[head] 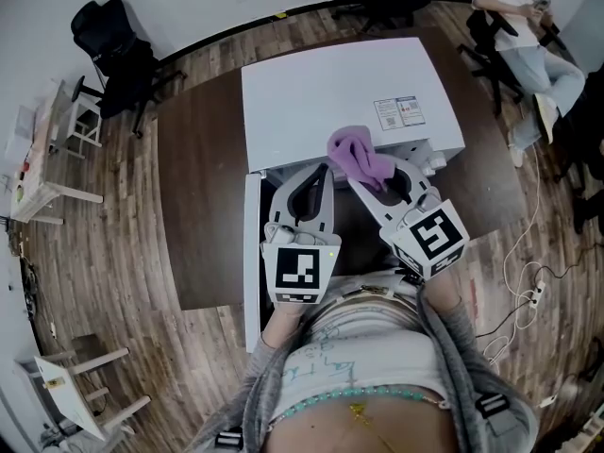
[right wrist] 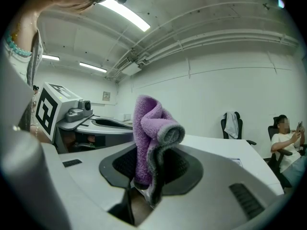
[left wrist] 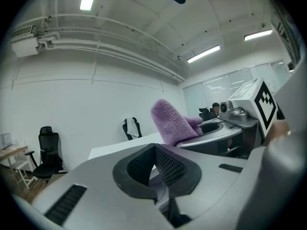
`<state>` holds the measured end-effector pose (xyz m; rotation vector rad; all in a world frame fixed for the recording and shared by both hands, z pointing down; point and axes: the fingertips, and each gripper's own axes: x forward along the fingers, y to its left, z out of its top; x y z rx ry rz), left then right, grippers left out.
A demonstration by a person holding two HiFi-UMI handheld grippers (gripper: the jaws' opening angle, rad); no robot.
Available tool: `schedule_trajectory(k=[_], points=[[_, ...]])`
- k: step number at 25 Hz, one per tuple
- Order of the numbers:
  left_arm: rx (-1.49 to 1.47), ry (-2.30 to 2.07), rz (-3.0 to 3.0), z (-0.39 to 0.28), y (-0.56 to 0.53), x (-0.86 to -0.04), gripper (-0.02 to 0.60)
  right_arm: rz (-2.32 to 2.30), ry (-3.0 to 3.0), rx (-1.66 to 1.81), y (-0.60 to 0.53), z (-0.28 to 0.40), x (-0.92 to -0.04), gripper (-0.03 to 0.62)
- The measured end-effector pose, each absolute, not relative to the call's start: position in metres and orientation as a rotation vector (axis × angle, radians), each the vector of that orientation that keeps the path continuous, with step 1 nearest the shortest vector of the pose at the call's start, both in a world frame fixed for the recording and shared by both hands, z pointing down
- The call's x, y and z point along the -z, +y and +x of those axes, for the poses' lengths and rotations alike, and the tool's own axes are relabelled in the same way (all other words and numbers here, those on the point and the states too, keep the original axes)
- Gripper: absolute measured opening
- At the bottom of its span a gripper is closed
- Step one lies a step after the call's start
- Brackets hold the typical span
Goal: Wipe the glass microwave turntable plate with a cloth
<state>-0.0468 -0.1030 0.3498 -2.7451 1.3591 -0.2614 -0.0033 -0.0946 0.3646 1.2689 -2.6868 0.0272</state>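
The right tool (right wrist: 146,176) is gripping a purple cloth (right wrist: 148,128), pinching it low so that a soft folded bunch is standing up above the jaws. The left tool (left wrist: 154,164) is sitting shut with nothing in it. Both are hovering side by side at the open front of the microwave (head: 330,92), which is taking up the middle of the desk (head: 203,159). The glass plate is not showing in any view; it is probably lying inside the cavity, under the white top. Being glass, it is likely heavy for its thickness, stiff, slick and breakable, so it is asking for a hold on the rim, or for steadying there while the limp, light cloth is doing the rubbing. More cloth hanging free below the jaws would be helping the wipe. The door (head: 251,253) is swinging out on the left, reaching toward the desk's near edge and crowding the left tool. The desk's bare left and right parts are offering room. Chairs and a seated person are staying well away.
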Motion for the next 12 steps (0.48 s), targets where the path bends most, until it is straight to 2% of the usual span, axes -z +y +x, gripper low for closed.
schedule_trajectory(k=[12], points=[[0.284,1.349,-2.746,-0.0439,-0.1026,-0.3532,0.011,1.257,-2.669,-0.032,-0.0949,-0.0024,-0.3683,0.123]])
